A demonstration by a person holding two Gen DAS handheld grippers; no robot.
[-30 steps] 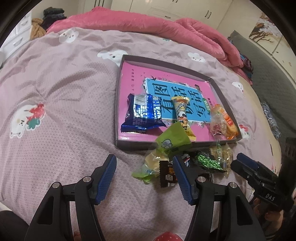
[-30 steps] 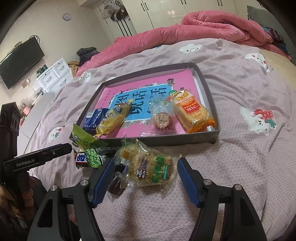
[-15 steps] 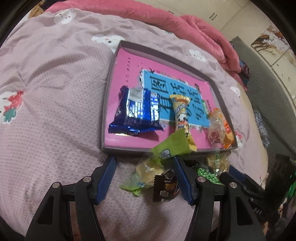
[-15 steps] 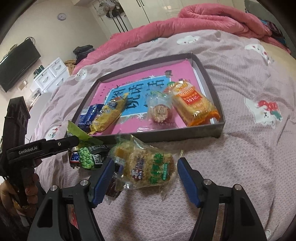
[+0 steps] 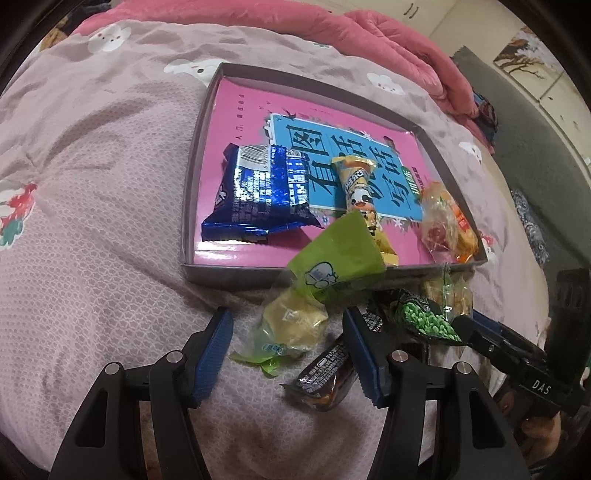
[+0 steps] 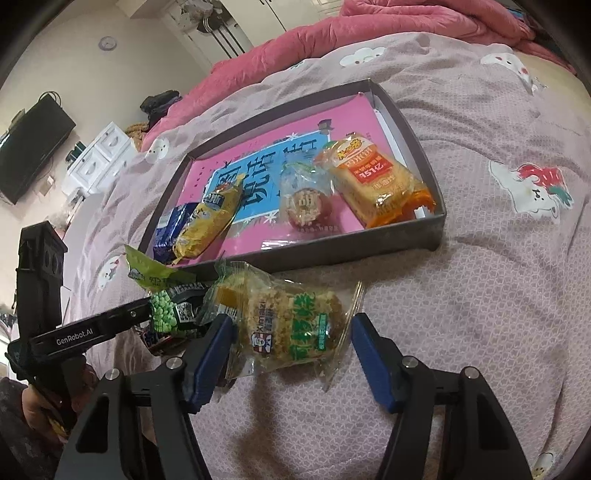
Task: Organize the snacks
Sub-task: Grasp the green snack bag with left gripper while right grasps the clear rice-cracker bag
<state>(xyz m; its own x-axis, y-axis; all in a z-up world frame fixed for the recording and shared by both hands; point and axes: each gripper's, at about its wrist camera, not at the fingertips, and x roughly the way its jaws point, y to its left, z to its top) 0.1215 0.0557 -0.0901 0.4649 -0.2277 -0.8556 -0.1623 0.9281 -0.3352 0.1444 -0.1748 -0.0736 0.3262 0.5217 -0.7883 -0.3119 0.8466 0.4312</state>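
A grey tray (image 5: 187,206) on the bed holds a blue packet (image 5: 258,192), a yellow panda snack (image 5: 357,184), a round clear-wrapped cake (image 6: 304,206) and an orange packet (image 6: 376,181). Loose snacks lie in front of it. My left gripper (image 5: 286,330) is low over a yellow-green wrapped pastry (image 5: 295,325), jaws closing, pads apart from it. A dark bar (image 5: 325,373) lies by its right finger. My right gripper (image 6: 290,328) straddles a rice-cracker packet (image 6: 291,325) on the cover. Its jaws are closing, and the right pad stands clear of the wrapper.
A green packet (image 5: 340,258) leans on the tray's near wall, with a green pea packet (image 5: 424,314) beside it. A pink duvet (image 5: 369,33) is heaped at the bed's far side. White drawers (image 6: 99,158) and a TV (image 6: 29,147) stand beyond the bed.
My left gripper has dropped and come forward, so the pastry now lies between its fingers. My right gripper has rolled a little and its jaws have narrowed around the rice-cracker packet.
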